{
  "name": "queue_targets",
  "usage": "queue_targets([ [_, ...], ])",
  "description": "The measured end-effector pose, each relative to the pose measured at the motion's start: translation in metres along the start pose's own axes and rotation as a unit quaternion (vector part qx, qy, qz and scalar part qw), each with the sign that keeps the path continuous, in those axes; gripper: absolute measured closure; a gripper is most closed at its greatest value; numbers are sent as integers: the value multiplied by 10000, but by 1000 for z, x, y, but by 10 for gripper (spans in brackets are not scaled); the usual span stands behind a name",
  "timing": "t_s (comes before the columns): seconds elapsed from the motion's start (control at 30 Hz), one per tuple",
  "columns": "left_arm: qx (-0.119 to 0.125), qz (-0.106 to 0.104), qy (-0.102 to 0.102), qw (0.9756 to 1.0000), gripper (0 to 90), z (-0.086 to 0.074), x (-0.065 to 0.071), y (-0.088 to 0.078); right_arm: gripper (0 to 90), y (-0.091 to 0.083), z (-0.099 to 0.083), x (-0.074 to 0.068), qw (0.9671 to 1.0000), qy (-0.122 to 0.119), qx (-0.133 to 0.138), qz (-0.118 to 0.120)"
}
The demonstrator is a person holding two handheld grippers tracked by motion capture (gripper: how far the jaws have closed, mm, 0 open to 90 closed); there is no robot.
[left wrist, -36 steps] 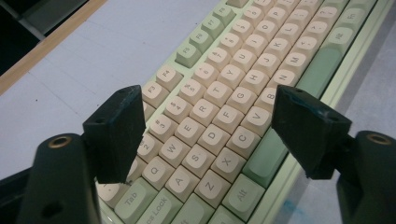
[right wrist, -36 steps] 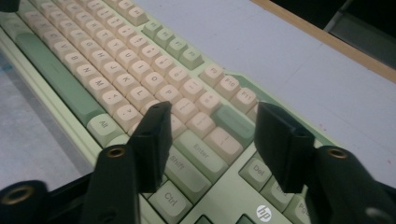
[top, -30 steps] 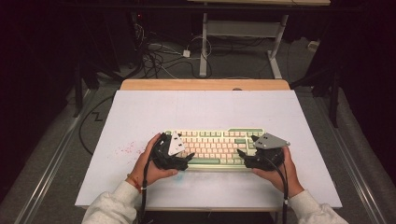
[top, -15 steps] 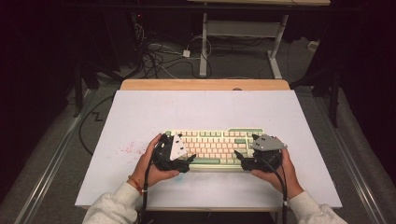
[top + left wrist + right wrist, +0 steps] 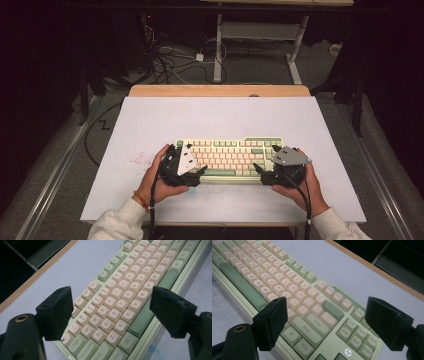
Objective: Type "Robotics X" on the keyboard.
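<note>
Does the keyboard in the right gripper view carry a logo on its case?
Yes, the keyboard bears a round white logo near its corner.

Keyboard (image 5: 117, 312) ends cut off; far keycap legends unreadable.

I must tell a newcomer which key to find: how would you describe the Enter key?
On the white table lies a green and cream keyboard. Near its HP-logo end, the Enter key sits above the wide green Shift key; it is cream and wider than the cream letter keys.
</note>
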State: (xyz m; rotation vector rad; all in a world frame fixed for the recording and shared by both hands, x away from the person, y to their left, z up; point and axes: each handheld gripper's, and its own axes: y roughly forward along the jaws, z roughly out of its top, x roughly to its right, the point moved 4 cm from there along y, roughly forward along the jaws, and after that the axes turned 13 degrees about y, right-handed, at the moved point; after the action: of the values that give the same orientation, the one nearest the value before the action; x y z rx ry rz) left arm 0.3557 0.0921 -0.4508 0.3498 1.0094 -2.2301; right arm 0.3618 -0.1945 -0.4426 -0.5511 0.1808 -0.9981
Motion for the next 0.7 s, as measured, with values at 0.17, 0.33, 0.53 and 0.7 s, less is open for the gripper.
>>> queue_targets([
  [0.17,6,11,5,10000,179,-2,-1,-6,187,-8,-1,1,10000,-36,27,-19],
  [0.33,-12,30,36,10000,179,-4,-1,-11,187,-13,-2,2,10000,-40,35,-24],
  [0.53,-87,24,122,9999,179,-11,1,-14,190,-19,-3,2,9999,-109,47,-66],
  [0.7,-93,42,91,9999,179,-18,1,-17,190,-23,-4,2,9998,-180,62,-95],
])
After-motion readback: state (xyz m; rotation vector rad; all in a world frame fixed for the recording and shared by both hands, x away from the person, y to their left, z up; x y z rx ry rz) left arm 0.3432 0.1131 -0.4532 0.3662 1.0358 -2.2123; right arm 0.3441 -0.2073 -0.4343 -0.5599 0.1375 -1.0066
